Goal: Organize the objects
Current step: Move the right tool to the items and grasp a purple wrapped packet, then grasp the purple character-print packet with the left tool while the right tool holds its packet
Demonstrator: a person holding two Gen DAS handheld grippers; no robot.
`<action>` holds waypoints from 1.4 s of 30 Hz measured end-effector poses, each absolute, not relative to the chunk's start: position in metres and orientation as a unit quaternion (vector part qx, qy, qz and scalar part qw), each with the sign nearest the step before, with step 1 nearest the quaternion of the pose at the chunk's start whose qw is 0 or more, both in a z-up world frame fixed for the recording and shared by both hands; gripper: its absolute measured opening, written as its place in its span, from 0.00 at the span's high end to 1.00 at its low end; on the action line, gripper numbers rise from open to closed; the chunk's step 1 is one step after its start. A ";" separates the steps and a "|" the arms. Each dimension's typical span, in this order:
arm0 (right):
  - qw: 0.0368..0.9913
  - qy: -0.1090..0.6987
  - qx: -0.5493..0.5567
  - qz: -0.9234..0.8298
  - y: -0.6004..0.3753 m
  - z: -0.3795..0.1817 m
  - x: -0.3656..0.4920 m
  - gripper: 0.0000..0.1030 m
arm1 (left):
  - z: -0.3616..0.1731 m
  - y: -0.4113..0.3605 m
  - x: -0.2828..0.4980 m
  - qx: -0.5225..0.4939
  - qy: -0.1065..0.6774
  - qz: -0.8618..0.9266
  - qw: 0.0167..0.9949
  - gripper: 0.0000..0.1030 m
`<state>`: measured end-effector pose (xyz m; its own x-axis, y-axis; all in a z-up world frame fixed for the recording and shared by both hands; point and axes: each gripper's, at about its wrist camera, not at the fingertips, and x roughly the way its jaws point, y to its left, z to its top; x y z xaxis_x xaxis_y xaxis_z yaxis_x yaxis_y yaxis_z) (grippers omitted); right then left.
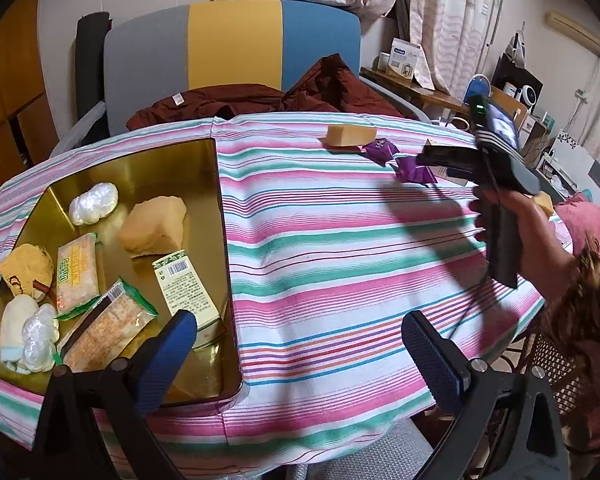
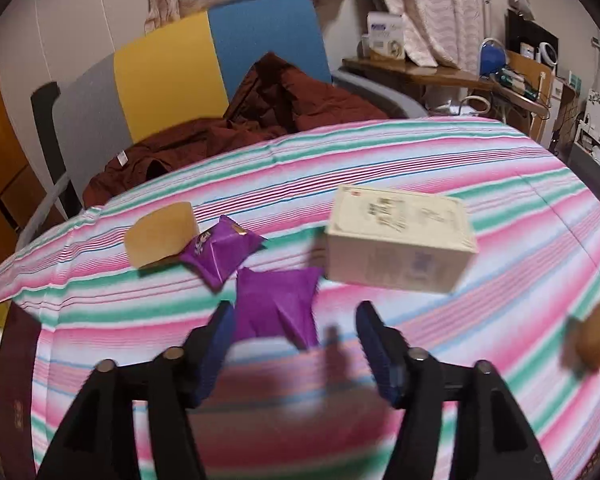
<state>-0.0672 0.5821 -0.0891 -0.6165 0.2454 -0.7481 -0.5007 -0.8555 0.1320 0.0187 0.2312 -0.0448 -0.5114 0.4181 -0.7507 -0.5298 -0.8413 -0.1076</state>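
A gold tin (image 1: pixel 216 216) sits at the table's left and holds several wrapped snacks, cakes and a small box. My left gripper (image 1: pixel 300 344) is open and empty beside its near right corner. My right gripper (image 2: pixel 296 336) is open just in front of a purple packet (image 2: pixel 278 306); it also shows in the left wrist view (image 1: pixel 440 160). A second purple packet (image 2: pixel 220 250), a tan cake (image 2: pixel 160 236) and a cream box (image 2: pixel 400 244) lie just beyond. In the left wrist view the cake (image 1: pixel 350 136) and packets (image 1: pixel 414 170) lie at the far right.
The table has a pink, green and white striped cloth (image 1: pixel 340 240). A chair with a grey, yellow and blue back (image 1: pixel 232 48) and a maroon garment (image 1: pixel 260 98) stands behind it. Another tan item (image 2: pixel 598 332) lies at the right edge. Cluttered shelves stand far right.
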 end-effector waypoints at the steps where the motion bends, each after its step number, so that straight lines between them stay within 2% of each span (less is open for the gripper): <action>1: 0.211 0.161 -0.390 0.882 0.582 -0.092 -0.075 0.36 | -0.044 0.232 0.018 -0.412 0.067 0.867 0.272 0.00; 5: 0.218 0.134 -0.405 0.878 0.580 -0.105 -0.093 0.36 | -0.042 0.235 0.016 -0.412 0.070 0.867 0.272 0.00; 7: 0.220 0.133 -0.407 0.876 0.579 -0.111 -0.091 0.42 | -0.042 0.238 0.014 -0.413 0.073 0.867 0.270 0.00; 8: 0.212 0.141 -0.408 0.877 0.580 -0.114 -0.090 0.53 | -0.042 0.240 0.013 -0.414 0.074 0.866 0.272 0.00; 11: 0.202 0.154 -0.398 0.881 0.581 -0.113 -0.080 0.57 | -0.041 0.248 0.006 -0.416 0.075 0.864 0.275 0.00; 19: 0.199 0.164 -0.385 0.886 0.571 -0.113 -0.043 0.58 | -0.037 0.291 -0.024 -0.422 0.075 0.855 0.293 0.00; 28: 0.266 0.193 -0.349 0.877 0.579 -0.114 -0.007 0.58 | -0.061 0.394 -0.096 -0.459 0.094 0.814 0.343 0.00; 33: 0.279 0.187 -0.338 0.879 0.579 -0.116 -0.004 0.58 | -0.085 0.457 -0.139 -0.448 0.151 0.819 0.325 0.01; 38: 0.281 0.190 -0.329 0.881 0.582 -0.118 -0.003 0.58 | -0.099 0.498 -0.174 -0.470 0.133 0.810 0.323 0.02; 42: 0.281 0.189 -0.327 0.882 0.581 -0.119 -0.003 0.58 | -0.098 0.518 -0.190 -0.450 0.131 0.825 0.316 0.02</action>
<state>-0.0032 0.5815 -0.1191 -0.6279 0.3719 -0.6837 -0.6195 -0.7705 0.1499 -0.1896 0.5183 -0.0981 -0.3957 0.4027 -0.8254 -0.6393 -0.7660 -0.0672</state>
